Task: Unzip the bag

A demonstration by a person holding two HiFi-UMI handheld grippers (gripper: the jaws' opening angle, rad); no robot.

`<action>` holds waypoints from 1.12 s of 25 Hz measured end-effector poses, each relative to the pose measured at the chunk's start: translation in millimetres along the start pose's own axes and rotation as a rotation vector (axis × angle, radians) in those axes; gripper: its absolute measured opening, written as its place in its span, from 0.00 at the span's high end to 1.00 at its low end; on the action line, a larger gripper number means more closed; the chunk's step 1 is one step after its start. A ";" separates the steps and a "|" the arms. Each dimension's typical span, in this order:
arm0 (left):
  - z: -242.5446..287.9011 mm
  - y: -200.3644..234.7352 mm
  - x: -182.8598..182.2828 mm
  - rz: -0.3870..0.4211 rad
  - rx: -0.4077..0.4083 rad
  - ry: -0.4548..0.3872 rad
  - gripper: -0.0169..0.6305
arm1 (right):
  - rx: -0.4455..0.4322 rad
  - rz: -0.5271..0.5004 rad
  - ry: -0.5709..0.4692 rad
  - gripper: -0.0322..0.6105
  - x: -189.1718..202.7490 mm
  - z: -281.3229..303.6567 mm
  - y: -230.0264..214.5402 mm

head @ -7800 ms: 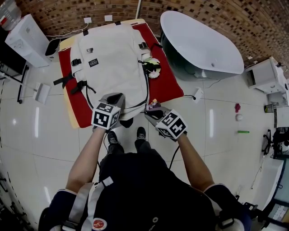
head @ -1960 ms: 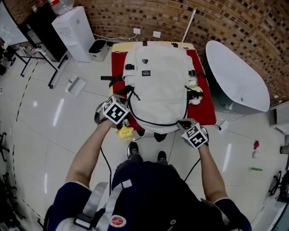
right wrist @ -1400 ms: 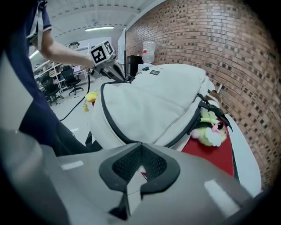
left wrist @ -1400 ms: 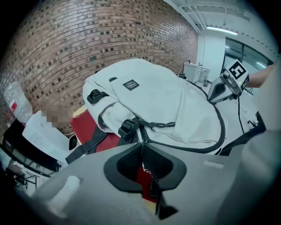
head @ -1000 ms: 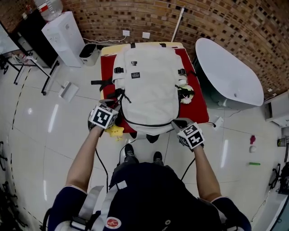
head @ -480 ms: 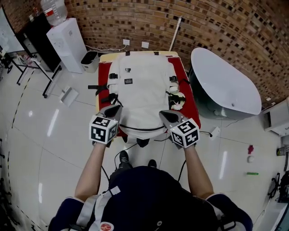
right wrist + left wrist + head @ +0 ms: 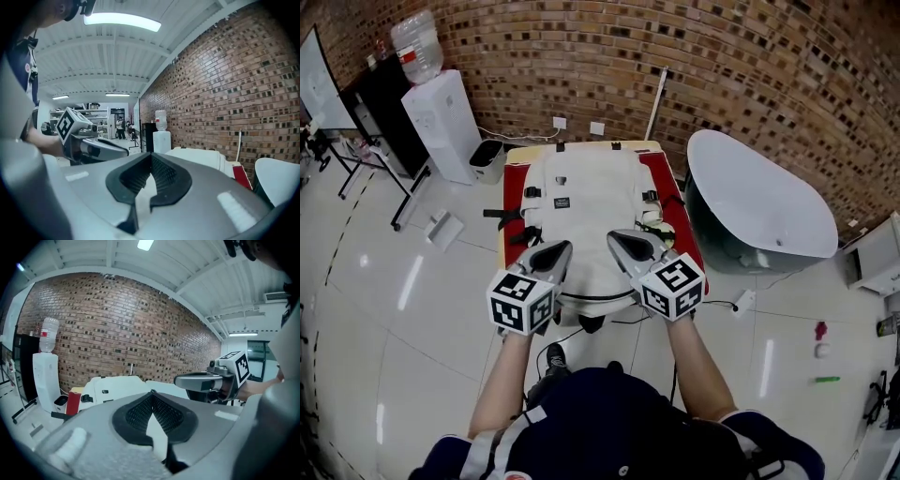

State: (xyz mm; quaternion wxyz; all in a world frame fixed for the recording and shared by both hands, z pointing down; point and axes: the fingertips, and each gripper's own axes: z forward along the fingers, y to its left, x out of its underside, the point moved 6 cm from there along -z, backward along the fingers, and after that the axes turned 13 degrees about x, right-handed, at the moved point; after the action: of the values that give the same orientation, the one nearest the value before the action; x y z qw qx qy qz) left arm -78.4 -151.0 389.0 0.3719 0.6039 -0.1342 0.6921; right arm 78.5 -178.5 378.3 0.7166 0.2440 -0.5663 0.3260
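Left gripper [image 7: 555, 253] had just closed on nothing, right gripper [image 7: 623, 242] clenched empty too; the soft white backpack [image 7: 586, 192] (probably light, floppy) looked best pinched at its zipper [image 7: 596, 298].

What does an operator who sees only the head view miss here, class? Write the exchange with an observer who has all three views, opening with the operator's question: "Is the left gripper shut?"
Observer: Yes. On the left gripper the jaws have just been closing and now meet, with nothing between them, as its own view shows.
Operator: And the right gripper?
Observer: The right gripper is shut too, and empty.
Operator: What is overhead?
Observer: A lit ceiling strip light, seen in the right gripper view.
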 end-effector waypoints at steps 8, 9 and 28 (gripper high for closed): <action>0.2 -9.2 -28.6 0.024 0.031 -0.061 0.97 | 0.009 0.030 -0.077 0.94 -30.9 -1.7 9.2; 0.4 -9.0 -29.8 0.026 0.033 -0.061 0.97 | 0.010 0.034 -0.079 0.94 -31.5 -1.3 9.4; 7.4 -10.6 -30.6 0.049 0.049 -0.032 0.97 | 0.005 0.028 -0.083 0.94 -31.5 3.2 9.2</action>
State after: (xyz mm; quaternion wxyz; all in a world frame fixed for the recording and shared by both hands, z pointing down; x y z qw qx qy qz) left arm -65.9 -159.1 359.3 0.3376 0.6204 -0.1381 0.6943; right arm 64.9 -180.6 348.4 0.6873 0.2509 -0.5982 0.3270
